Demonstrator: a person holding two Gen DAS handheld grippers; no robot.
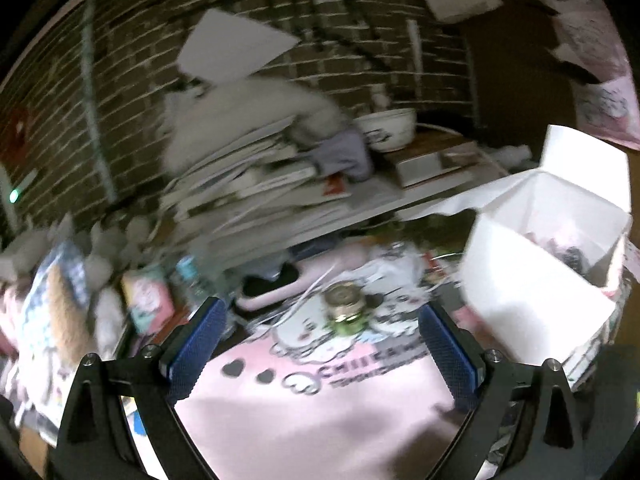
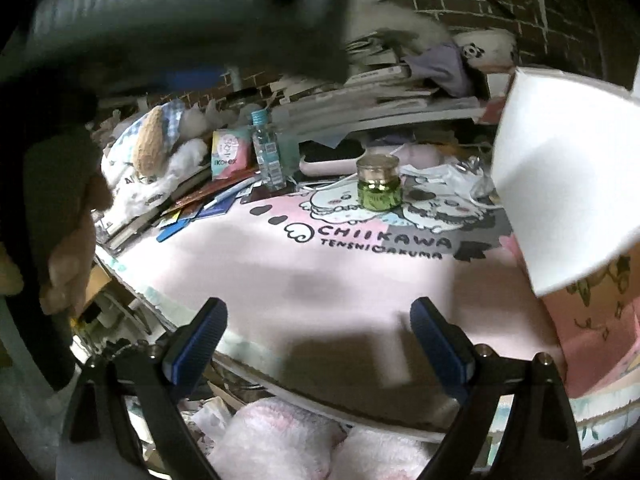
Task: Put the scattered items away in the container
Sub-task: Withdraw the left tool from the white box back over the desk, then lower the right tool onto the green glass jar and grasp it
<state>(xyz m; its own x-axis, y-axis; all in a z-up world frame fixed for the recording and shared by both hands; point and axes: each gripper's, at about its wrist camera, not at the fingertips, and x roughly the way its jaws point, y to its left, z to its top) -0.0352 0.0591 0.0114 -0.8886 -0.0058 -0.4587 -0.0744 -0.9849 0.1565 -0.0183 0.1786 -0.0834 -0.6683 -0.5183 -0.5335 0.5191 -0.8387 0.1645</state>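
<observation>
Two grippers, left and right, hang wide open over the pink mat, each with nothing between its blue pads. One green jar with a gold lid stands upright on the mat's far printed edge, well ahead of both. Right of the jar, near it, sits the white box, its flaps up. Left of the jar stands a water bottle, beside a pink packet.
</observation>
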